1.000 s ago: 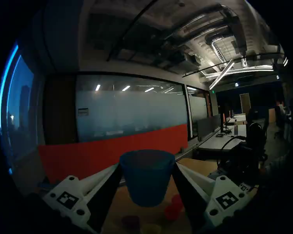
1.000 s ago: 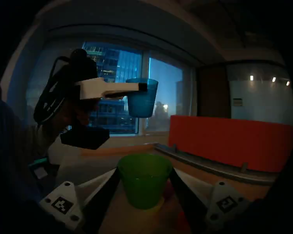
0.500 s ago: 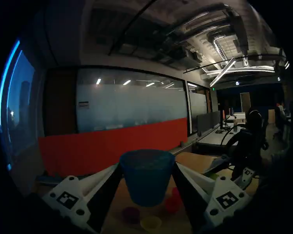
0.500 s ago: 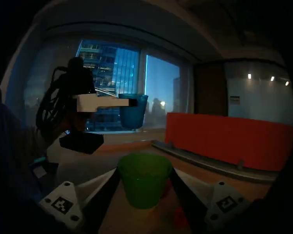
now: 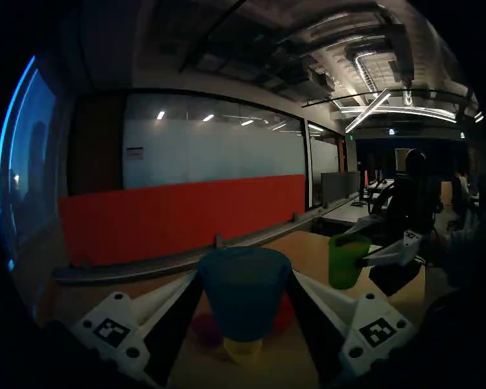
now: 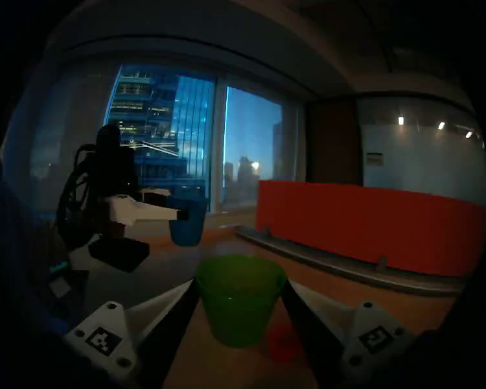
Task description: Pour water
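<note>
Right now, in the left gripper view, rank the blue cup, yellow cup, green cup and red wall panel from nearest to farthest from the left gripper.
1. The blue cup, between the left gripper fingers.
2. The yellow cup, on the table just below and past it.
3. The green cup, farther off to the right.
4. The red wall panel, across the back.

Plastic over wood, mostly matt
My left gripper (image 5: 244,285) and right gripper (image 6: 240,292) are showing matt white plastic jaws, holding a translucent blue plastic cup (image 5: 244,305) and a smooth green plastic cup (image 6: 240,311); the wood-look worktop (image 5: 311,249) is looking smooth and dull.
</note>
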A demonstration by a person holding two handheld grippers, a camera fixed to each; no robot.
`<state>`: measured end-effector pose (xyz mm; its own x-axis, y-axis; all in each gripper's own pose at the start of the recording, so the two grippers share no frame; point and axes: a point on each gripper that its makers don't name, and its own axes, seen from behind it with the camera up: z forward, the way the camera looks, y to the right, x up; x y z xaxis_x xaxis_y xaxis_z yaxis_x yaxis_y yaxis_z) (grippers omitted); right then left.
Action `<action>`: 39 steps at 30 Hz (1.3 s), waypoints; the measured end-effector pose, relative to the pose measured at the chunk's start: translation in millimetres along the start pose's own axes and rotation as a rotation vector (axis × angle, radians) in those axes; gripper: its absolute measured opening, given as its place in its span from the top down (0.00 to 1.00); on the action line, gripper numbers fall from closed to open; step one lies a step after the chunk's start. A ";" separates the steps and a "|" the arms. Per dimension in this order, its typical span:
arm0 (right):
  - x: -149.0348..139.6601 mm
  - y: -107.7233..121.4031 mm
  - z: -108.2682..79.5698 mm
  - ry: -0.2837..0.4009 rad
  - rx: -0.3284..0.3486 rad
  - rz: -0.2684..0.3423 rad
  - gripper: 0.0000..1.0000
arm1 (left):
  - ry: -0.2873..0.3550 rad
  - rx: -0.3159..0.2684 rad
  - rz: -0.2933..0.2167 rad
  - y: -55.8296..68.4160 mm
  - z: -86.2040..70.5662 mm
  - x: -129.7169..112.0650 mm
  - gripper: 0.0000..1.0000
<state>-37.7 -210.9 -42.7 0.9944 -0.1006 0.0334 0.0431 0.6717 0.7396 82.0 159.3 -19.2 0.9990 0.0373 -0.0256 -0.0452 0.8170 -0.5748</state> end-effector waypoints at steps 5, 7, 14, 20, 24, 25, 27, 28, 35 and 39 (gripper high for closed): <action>-4.8 9.1 -7.2 -0.019 -0.020 0.003 0.09 | -0.028 -0.008 -0.006 1.5 -3.2 -20.5 0.13; -7.9 10.8 -8.7 -0.031 -0.022 0.005 0.09 | -0.043 -0.010 -0.005 1.1 -3.8 -29.0 0.13; -21.6 15.3 -10.1 -0.085 -0.015 0.015 0.09 | -0.114 -0.023 0.007 -0.6 -3.8 -58.8 0.13; -35.4 18.4 -12.1 -0.132 -0.002 0.017 0.08 | -0.177 -0.044 0.019 2.0 -2.0 -83.3 0.13; -46.4 19.4 -13.8 -0.171 0.012 0.009 0.08 | -0.213 -0.054 0.036 4.0 -0.2 -97.1 0.13; -49.4 20.0 -14.1 -0.182 0.013 0.005 0.08 | -0.221 -0.055 0.042 4.2 0.2 -99.8 0.13; -55.6 21.5 -14.7 -0.205 0.016 -0.002 0.08 | -0.238 -0.058 0.057 4.7 1.0 -105.6 0.13; -58.6 22.5 -14.9 -0.215 0.016 -0.004 0.08 | -0.248 -0.061 0.061 5.1 1.4 -109.1 0.13; -78.7 30.6 -16.2 -0.285 0.021 -0.004 0.07 | -0.328 -0.084 0.086 8.1 3.9 -138.0 0.13; -90.6 33.6 -17.0 -0.323 0.028 -0.005 0.07 | -0.372 -0.094 0.097 8.5 4.0 -155.1 0.12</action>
<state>-124.7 -166.7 -32.3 0.9117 -0.3349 0.2382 0.0409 0.6506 0.7583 -73.3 162.7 -16.8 0.9207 0.3320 0.2049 -0.1220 0.7439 -0.6570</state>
